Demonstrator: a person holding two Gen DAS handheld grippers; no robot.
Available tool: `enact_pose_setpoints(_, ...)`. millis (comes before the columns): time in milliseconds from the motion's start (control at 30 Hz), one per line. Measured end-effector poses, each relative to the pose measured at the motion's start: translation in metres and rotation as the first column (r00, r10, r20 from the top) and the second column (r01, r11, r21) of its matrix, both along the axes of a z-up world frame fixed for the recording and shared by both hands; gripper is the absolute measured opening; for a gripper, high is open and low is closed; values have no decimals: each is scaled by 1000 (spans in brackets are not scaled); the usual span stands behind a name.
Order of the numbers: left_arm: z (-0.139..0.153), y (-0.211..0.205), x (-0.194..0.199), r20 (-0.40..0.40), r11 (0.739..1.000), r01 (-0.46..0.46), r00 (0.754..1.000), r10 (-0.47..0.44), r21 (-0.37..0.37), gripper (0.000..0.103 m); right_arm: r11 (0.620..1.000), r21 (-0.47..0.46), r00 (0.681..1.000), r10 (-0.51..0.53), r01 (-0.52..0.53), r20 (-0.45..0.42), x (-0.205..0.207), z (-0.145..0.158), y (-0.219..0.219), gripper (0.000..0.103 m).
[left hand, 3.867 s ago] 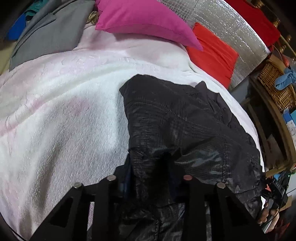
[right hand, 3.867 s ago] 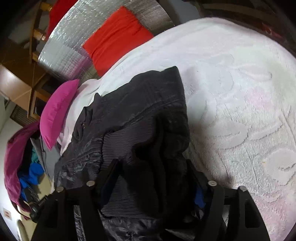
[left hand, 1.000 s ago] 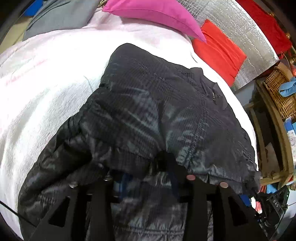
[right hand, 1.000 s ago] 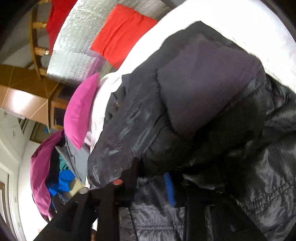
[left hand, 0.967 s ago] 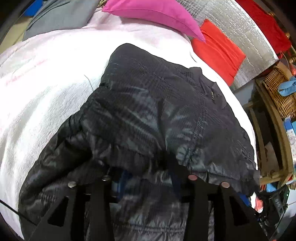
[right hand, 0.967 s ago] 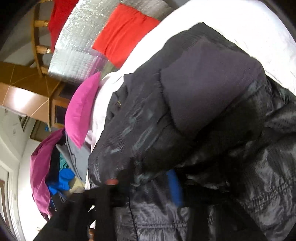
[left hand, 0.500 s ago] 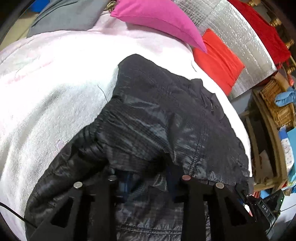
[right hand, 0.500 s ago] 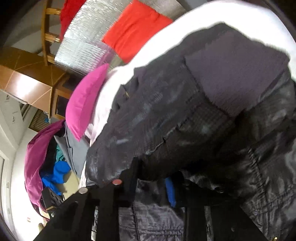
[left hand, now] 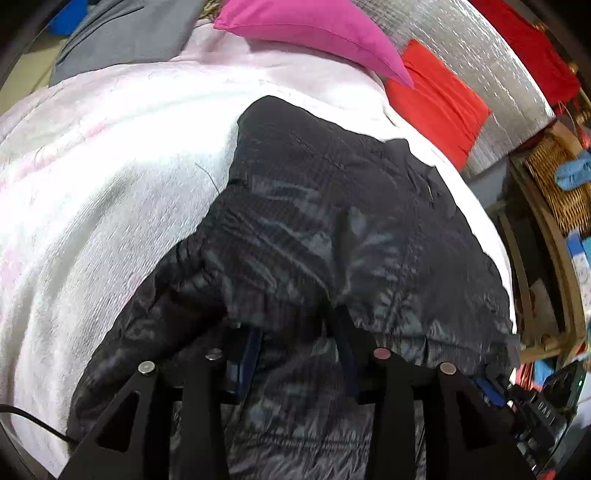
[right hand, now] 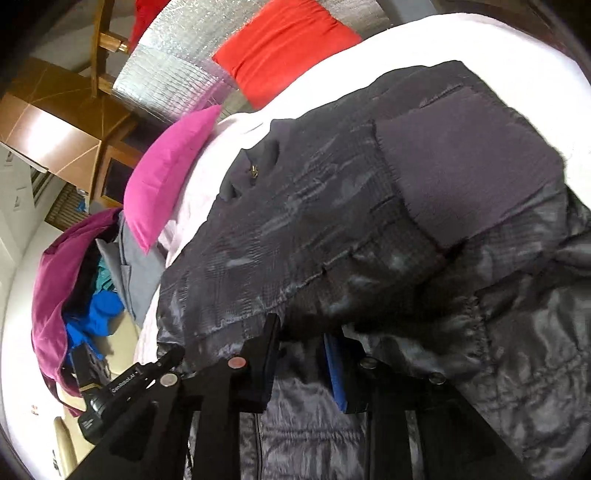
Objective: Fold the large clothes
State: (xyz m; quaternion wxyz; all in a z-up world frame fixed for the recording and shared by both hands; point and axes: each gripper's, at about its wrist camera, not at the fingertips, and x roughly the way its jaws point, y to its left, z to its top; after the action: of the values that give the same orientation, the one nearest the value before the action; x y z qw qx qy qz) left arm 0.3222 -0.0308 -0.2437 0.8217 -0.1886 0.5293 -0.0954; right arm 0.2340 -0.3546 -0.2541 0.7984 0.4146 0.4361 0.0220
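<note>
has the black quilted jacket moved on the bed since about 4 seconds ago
Yes. In the left wrist view the black quilted jacket now spreads further left over the white blanket, and its far edge lies nearer the magenta pillow.

Glossy quilted jacket (left hand: 332,229), terry blanket (left hand: 92,177)

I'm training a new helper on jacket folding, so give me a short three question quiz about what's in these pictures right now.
1. True or false: the shiny black quilted jacket lies on a white textured bedspread.
2. Which pillow lies nearer the jacket: A, the magenta pillow, or B, the red pillow?
3. Fill in: the left tool and the right tool each have fingers tucked under a folded-over ____ of jacket fabric.

Key: 1 true. 2 cannot tell, both lie beyond its far edge. 3 flap.
</note>
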Motion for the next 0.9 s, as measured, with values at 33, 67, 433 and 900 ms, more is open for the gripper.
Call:
enact_pose_setpoints(33, 2, 2, -5, 4, 1000, 16, 1000, -16, 10, 42, 1000, 4, 1000, 1, -1, -1, -3, 0, -3, 27)
enact_pose_setpoints(67, 5, 4, -11, 14, 999, 31, 999, -31, 20, 43, 1000, 13, 1000, 5, -5, -6, -8, 1, -7, 27)
enact_pose_setpoints(433, 43, 14, -63, 197, 962, 20, 977, -77, 273, 65, 982, -180, 997, -43, 53, 63, -58, 35, -26, 73)
enact_pose_setpoints(900, 62, -17, -138, 353, 901, 15, 917, -185, 433, 80, 735, -659, 981, 39, -158, -192, -75, 1, 55, 80)
